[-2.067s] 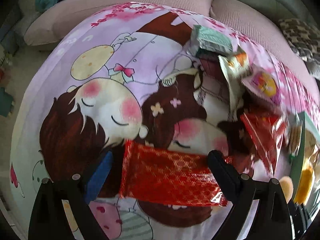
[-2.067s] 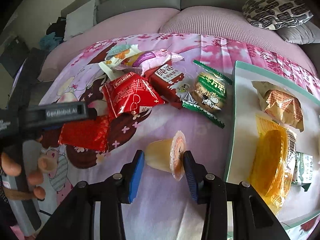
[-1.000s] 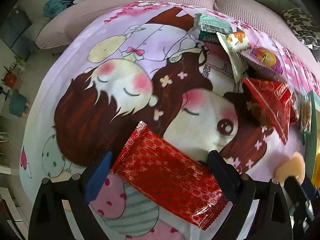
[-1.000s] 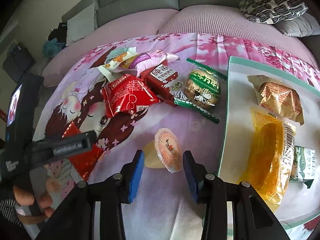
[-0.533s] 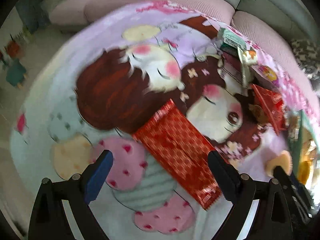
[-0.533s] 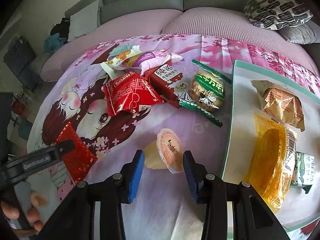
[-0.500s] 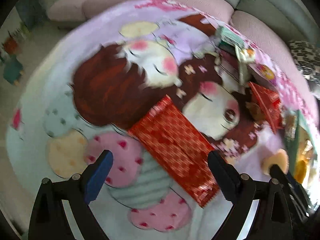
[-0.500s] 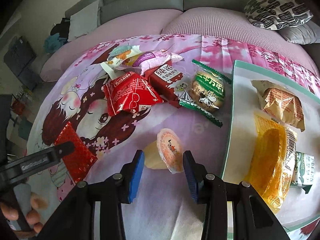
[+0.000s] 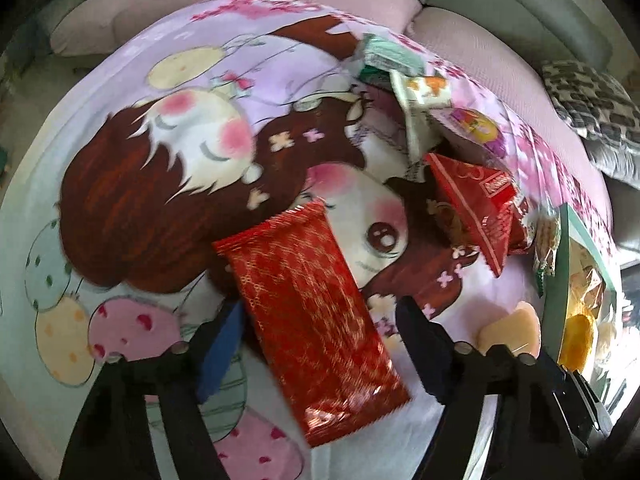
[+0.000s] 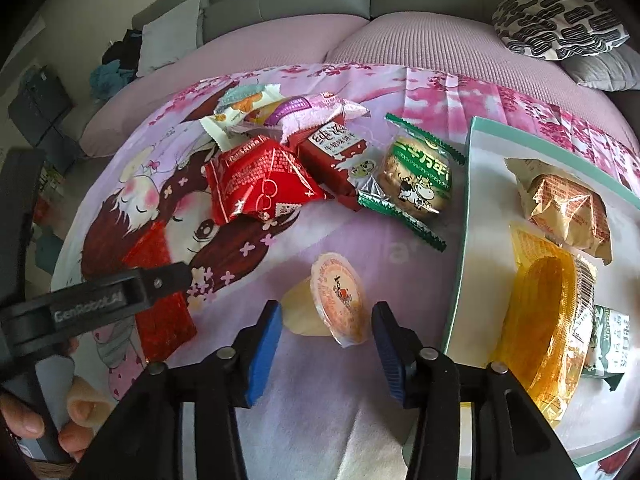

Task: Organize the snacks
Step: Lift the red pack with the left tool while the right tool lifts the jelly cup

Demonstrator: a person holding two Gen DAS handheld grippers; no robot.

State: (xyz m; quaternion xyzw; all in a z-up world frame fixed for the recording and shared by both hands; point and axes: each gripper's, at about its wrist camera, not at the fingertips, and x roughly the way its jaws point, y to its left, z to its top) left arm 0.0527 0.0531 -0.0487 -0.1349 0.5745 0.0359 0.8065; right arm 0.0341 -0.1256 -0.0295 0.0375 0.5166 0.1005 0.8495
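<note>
A long red patterned snack packet (image 9: 312, 316) lies flat on the cartoon-print cloth between the open fingers of my left gripper (image 9: 320, 352); it also shows in the right wrist view (image 10: 158, 280), partly behind the left gripper's body. A jelly cup (image 10: 328, 302) lies on its side between the open fingers of my right gripper (image 10: 326, 344), not gripped; in the left wrist view the jelly cup (image 9: 508, 330) sits at the right. A white tray with a green rim (image 10: 472, 216) at the right holds an orange jelly tub (image 10: 548, 320), a gold-wrapped pastry (image 10: 568, 204) and a small green packet (image 10: 608, 336).
A pile of loose snacks lies on the cloth: a red triangular pack (image 10: 256, 180), a dark red packet (image 10: 332, 156), a green biscuit pack (image 10: 416, 180), a pink packet (image 10: 304, 114). A sofa with a patterned cushion (image 10: 560, 20) stands behind.
The left gripper has swung around the red packet, which now lies lengthwise between its fingers. The jelly cup has rolled slightly, its lid turned more towards the right camera. Both grippers stay open.
</note>
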